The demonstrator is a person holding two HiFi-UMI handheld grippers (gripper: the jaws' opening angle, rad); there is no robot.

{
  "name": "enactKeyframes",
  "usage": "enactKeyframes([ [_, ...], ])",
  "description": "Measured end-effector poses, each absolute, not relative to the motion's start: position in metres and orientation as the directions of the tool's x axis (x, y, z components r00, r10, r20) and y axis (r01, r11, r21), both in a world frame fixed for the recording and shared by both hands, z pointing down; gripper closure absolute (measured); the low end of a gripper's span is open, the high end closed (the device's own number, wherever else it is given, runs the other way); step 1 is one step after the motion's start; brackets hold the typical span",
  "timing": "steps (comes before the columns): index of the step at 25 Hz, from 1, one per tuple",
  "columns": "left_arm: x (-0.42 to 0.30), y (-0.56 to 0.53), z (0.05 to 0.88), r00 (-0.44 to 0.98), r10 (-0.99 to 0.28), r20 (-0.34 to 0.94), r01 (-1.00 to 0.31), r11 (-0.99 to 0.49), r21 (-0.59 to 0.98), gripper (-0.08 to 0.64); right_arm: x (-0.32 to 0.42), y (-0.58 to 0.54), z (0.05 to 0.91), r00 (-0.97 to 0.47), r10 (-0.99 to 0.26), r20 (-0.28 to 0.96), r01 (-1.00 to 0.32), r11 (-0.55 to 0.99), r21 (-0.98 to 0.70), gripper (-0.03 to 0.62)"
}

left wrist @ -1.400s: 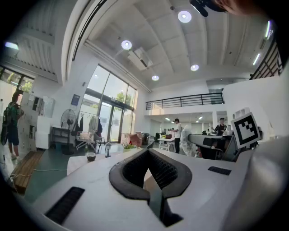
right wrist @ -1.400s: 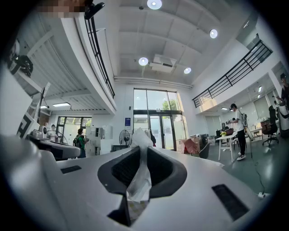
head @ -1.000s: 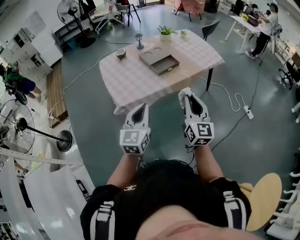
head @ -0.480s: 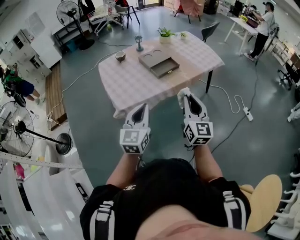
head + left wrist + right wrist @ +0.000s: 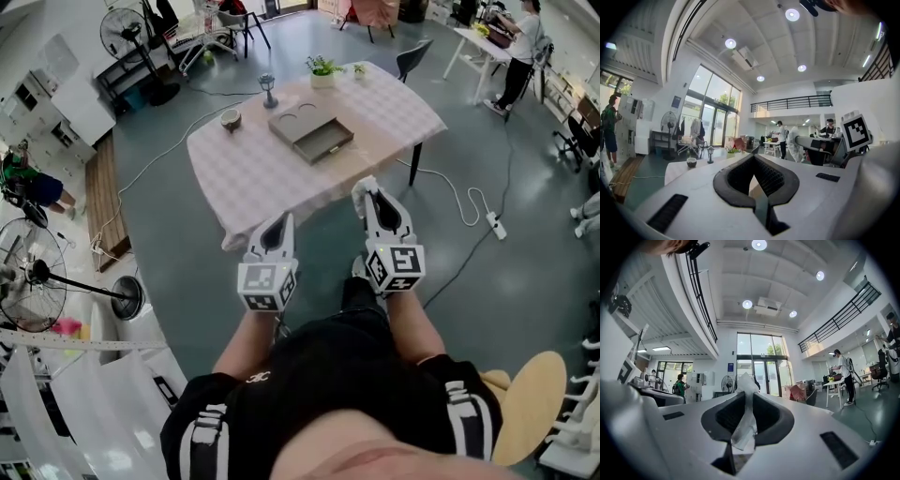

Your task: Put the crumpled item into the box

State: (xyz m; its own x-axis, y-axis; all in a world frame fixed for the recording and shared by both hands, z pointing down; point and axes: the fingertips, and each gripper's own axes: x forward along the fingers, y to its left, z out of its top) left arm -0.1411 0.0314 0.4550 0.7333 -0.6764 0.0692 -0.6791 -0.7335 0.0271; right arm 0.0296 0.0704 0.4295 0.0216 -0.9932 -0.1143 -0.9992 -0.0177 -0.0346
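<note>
Head view: box (image 5: 302, 120) on table (image 5: 253, 169), seemingly empty; crumpled item (image 5: 745, 427) in right gripper (image 5: 367, 190)

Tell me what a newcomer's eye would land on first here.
The right tongs pinch a white crumpled item, just right of the head view's centre. Beyond them stands a table with a checked cloth, and on it the open grey box.

Grey floor (image 5: 525, 300), tall windows (image 5: 704, 117)
</note>
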Motion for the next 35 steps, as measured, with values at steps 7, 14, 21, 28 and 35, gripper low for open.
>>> enactKeyframes([
  [7,-0.09,-0.052,0.463,0.725,-0.684,0.084,-0.686,-0.728,0.0,0.569,0.079,-0.02,0.442,0.003,-0.994,-0.108,-0.999,0.002,-0.051,0.538],
  [14,-0.024,-0.146,0.451,0.698,-0.709,0.104,-0.712,-0.702,-0.012,0.569,0.145,-0.121,0.433,-0.038,-0.994,-0.102,-0.997,0.044,-0.066,0.538],
  [21,0.046,-0.235,0.447,0.664,-0.736,0.13,-0.741,-0.671,-0.011,0.569,0.209,-0.219,0.43,-0.102,-0.992,-0.08,-0.992,0.107,-0.069,0.538],
  [28,0.094,-0.308,0.438,0.597,-0.79,0.141,-0.797,-0.605,-0.01,0.569,0.265,-0.298,0.417,-0.169,-0.983,-0.07,-0.983,0.173,-0.064,0.538],
  [35,0.094,-0.357,0.436,0.576,-0.805,0.143,-0.812,-0.583,-0.007,0.569,0.268,-0.358,0.419,-0.204,-0.977,-0.055,-0.977,0.207,-0.055,0.538],
])
